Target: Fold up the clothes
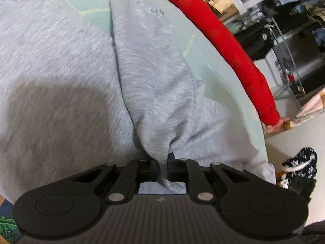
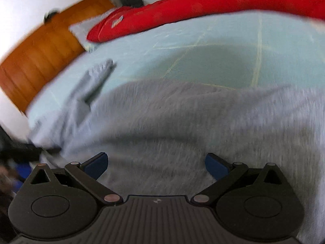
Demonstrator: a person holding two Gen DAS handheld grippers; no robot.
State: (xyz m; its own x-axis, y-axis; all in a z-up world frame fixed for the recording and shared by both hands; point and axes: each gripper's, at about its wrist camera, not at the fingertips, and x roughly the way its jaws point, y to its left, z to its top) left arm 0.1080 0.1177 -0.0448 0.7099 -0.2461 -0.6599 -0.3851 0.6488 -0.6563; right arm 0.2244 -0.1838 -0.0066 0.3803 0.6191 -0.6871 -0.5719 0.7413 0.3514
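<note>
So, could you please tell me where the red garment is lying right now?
The red garment lies along the far edge of the green mat, beyond the grey garment.

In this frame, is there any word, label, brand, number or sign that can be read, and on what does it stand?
None can be read.
Dark marking on the grey sweatshirt sleeve: too blurred to read.
Small label on the red garment: too small and blurred to read.
Small pale mark on the left gripper body: a logo, not text.
Same mark on the right gripper body: not text.
</note>
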